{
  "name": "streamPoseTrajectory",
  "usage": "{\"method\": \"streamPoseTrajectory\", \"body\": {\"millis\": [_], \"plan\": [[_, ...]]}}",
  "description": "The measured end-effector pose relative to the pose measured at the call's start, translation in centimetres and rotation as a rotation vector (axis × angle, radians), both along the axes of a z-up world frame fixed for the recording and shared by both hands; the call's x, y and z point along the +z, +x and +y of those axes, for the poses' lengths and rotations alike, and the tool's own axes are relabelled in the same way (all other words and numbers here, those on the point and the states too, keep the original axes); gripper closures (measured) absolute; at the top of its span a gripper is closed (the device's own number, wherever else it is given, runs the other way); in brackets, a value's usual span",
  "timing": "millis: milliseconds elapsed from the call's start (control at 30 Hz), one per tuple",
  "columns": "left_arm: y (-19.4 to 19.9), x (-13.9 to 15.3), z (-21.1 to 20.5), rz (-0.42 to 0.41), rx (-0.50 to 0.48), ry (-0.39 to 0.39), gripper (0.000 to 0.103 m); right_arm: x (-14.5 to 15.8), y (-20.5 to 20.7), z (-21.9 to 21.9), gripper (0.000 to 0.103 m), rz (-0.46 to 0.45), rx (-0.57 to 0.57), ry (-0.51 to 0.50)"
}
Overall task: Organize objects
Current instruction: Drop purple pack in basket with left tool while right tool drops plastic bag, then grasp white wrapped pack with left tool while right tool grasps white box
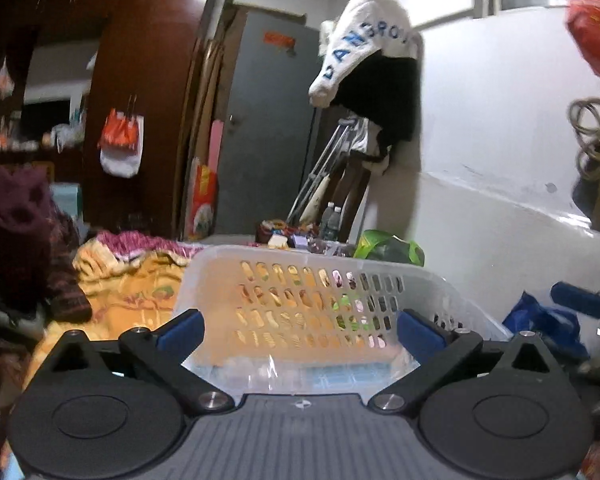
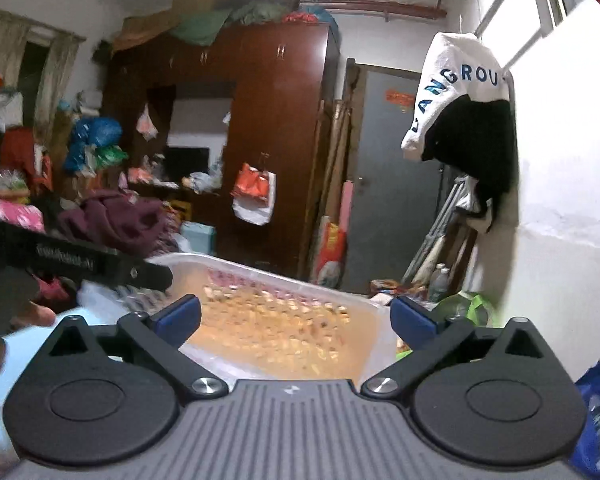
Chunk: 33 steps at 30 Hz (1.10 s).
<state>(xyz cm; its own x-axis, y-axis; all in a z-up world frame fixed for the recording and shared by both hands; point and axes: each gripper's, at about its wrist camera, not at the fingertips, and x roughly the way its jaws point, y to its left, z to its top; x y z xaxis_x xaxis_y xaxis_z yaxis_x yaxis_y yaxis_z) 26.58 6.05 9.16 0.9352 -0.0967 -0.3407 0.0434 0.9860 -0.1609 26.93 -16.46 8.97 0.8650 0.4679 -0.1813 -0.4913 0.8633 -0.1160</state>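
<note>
White perforated plastic basket [image 1: 320,304] sits at twelve o'clock on the orange patterned bedcover [image 1: 128,292]. Left gripper [image 1: 300,330] and right gripper [image 2: 296,318] gape wide, grasping nothing — seemingly between steps; next needs choosing an object.

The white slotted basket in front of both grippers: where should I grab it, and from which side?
Probably the rim of the white basket. Its walls are tall, thin and slotted, so one finger can go inside and one outside. Come from above, down onto the near rim. With two grippers, take the opposite rims: the left gripper and right gripper both stand open and empty.
</note>
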Motion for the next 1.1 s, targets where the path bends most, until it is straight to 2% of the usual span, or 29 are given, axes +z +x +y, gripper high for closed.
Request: {"method": "streamPoseTrajectory", "body": {"millis": [100, 200, 300, 400, 467, 533, 600, 767, 833, 900, 967, 1033, 1100], "plan": [[-5.7, -0.7, 0.0, -0.066, -0.021, 0.051, 0.000, -1.3, -4.5, -3.3, 0.000, 0.058, 0.036, 0.093], [-12.6, -3.2, -0.4, -0.114, -0.024, 0.104, 0.000, -4.9, -10.2, -6.6, 0.000, 0.031, 0.067, 0.148], [-18.6, -6.9, -0.9, -0.191, 0.037, 0.131, 0.000, -9.0, -13.9, -8.0, 0.000, 0.024, 0.011, 0.145], [-21.5, -9.6, -1.3, -0.170, 0.033, 0.132, 0.000, -12.1, -15.7, -8.0, 0.000, 0.028, -0.008, 0.122], [-22.5, -10.6, -1.0, -0.158, 0.030, 0.096, 0.000, -13.2, -15.6, -7.3, 0.002, 0.021, -0.022, 0.104], [-22.9, -11.2, -0.9, -0.161, 0.028, 0.074, 0.001, -13.3, -15.1, -6.7, 0.008, 0.004, -0.050, 0.080], [-22.5, -11.4, -1.4, -0.161, 0.024, 0.096, 0.003, -13.8, -15.2, -6.4, 0.014, 0.016, -0.040, 0.066], [-22.3, -13.0, -3.4, -0.144, 0.013, 0.163, 0.003, -14.4, -15.6, -6.1, 0.015, 0.028, -0.035, 0.057], [-22.0, -13.7, -4.0, -0.128, 0.020, 0.190, 0.009, -14.7, -15.8, -6.1, 0.017, 0.028, -0.034, 0.049], [-21.6, -14.2, -3.7, -0.108, 0.024, 0.175, 0.018, -14.8, -15.6, -6.1, 0.025, 0.035, -0.034, 0.042], [-21.4, -14.4, -3.2, -0.095, 0.022, 0.156, 0.022, -15.1, -15.8, -6.1, 0.029, 0.036, -0.036, 0.037], [-21.4, -14.6, -3.0, -0.098, 0.030, 0.164, 0.038, -15.1, -15.9, -6.4, 0.029, 0.034, -0.036, 0.042], [-21.3, -14.7, -2.9, -0.103, 0.040, 0.169, 0.038, -15.1, -16.0, -6.4, 0.029, 0.031, -0.038, 0.044]]}}
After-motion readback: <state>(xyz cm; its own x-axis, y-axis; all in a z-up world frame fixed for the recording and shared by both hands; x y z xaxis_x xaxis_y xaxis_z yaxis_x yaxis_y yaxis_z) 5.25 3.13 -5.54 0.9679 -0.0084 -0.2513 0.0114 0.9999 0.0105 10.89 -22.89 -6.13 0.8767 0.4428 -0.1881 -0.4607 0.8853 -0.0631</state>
